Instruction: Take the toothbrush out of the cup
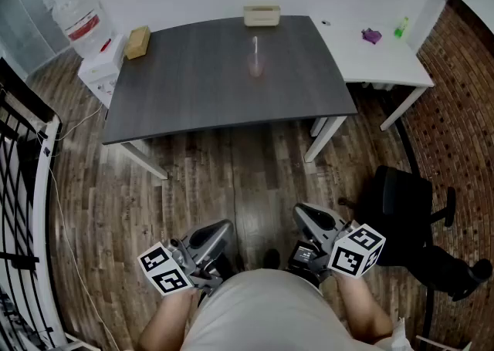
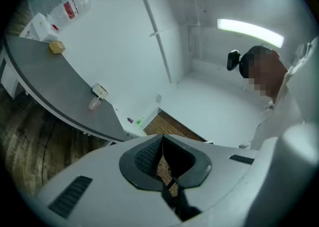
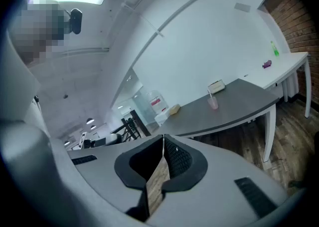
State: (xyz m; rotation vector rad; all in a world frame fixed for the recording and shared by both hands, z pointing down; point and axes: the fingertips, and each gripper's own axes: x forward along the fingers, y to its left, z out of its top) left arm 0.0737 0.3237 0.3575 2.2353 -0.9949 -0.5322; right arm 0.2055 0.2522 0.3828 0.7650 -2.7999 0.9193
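Note:
A pink see-through cup [image 1: 255, 67] stands near the middle of the dark grey table [image 1: 193, 95], with a pale toothbrush [image 1: 255, 46] upright in it. The cup is small in the left gripper view [image 2: 94, 104] and the right gripper view [image 3: 213, 103]. Both grippers are low by my body, over the wood floor and far from the table. My left gripper [image 1: 223, 228] is shut and holds nothing, its jaws meeting in its own view [image 2: 161, 141]. My right gripper [image 1: 303, 211] is shut and holds nothing too [image 3: 163, 141].
A tissue box [image 1: 262, 15] sits at the table's far edge and a tan box [image 1: 137, 42] at its far left corner. A white table [image 1: 386, 64] with a purple item [image 1: 371, 35] and green bottle [image 1: 400, 28] adjoins it. Black chair [image 1: 409, 207] on the right; water dispenser [image 1: 81, 25] and railing [image 1: 23, 210] on the left.

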